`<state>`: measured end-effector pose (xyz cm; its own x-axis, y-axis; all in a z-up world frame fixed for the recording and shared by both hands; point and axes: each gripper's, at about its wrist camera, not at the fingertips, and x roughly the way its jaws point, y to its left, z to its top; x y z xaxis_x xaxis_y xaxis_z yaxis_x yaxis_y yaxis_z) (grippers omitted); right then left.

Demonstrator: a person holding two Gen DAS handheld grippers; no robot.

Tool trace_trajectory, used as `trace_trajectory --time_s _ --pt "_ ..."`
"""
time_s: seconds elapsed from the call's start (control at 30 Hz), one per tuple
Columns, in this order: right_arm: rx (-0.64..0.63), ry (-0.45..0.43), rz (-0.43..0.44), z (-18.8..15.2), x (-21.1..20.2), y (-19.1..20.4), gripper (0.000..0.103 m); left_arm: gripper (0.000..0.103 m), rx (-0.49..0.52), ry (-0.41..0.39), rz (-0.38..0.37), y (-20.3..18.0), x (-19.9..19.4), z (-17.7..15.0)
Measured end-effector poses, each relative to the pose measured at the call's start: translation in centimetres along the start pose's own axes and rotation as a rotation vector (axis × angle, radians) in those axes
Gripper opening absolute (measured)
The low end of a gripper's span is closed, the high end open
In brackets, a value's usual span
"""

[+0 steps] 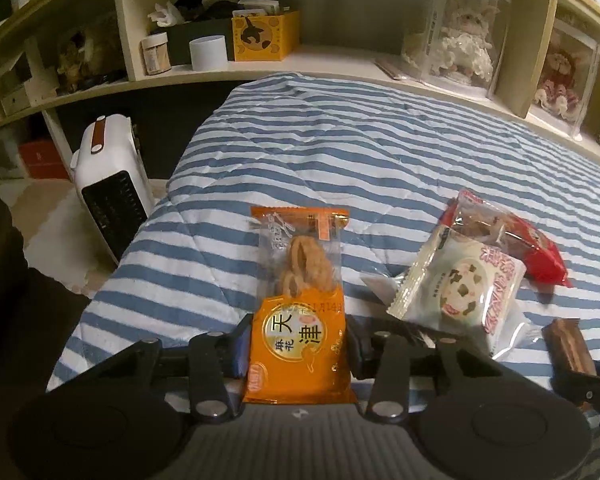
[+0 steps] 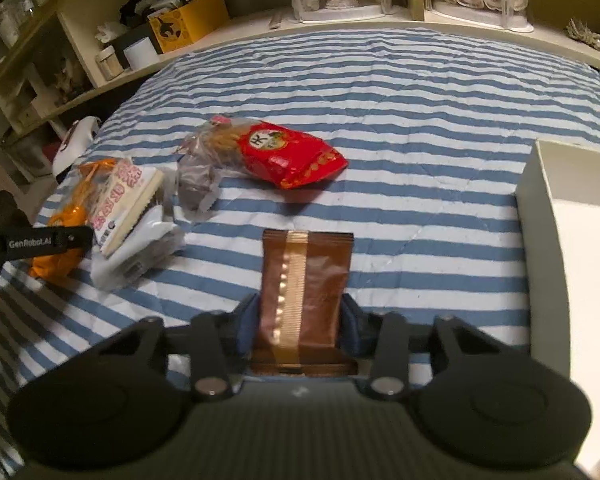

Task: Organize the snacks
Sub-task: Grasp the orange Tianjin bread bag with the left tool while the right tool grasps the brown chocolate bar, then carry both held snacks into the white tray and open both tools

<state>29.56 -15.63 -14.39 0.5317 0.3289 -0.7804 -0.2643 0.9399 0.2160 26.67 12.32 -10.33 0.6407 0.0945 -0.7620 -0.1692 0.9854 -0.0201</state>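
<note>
Left gripper [image 1: 298,354] fingers clamp orange plastic twist-snack packet [image 1: 298,304] — right gripper [image 2: 300,324] fingers clamp brown foil wrapper [image 2: 304,288], blue-white striped bed [image 2: 420,120].

The quilt [image 1: 380,152] is striped blue and white. One snack packet [image 1: 300,320] is orange with a clear window, another [image 2: 306,292] brown with a gold strip, a third [image 2: 288,152] red. The box [image 2: 572,240] is white, the grippers [image 1: 298,348] black.

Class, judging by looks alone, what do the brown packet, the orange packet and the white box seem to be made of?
Brown packet: glossy foil-like film, with sheen and a crimped end.
Orange packet: printed plastic film; its clear upper part shows the pastry.
White box: matte, flat, thin walls, probably cardboard.
</note>
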Motion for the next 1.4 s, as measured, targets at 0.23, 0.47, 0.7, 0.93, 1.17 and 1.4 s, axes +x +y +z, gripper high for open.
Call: trace_trajectory --time_s 0.23,0.47,0.7,0.93,1.17,1.4 --pt "0.013 -0.016 0.021 -0.1 -1.5 -0.8 0.046 0.046 -0.07 -0.031 -0.009 0.8 -2.8 -0.5" --pt "0.039 -0.076 0.052 -0.1 -4.6 -1.5 0.046 0.045 -0.106 -0.098 -0.067 0.1 -7.1 -0.6" --pt "0.041 -0.105 0.067 -0.5 -7.3 -1.8 0.046 0.015 -0.11 0.046 -0.13 -0.2 -7.2 -2.4" --pt "0.027 -0.068 0.077 -1.2 -7.7 -1.5 0.046 0.059 -0.09 0.092 -0.135 -0.3 -6.0 -3.3" --pt "0.006 -0.038 0.082 -1.7 -7.0 -1.0 0.046 0.058 -0.025 0.165 -0.085 -1.1 -3.2 -3.8" --pt "0.001 -0.022 0.088 -1.8 -6.6 -1.3 0.046 0.039 -0.066 0.118 -0.083 -0.6 -3.7 -3.4"
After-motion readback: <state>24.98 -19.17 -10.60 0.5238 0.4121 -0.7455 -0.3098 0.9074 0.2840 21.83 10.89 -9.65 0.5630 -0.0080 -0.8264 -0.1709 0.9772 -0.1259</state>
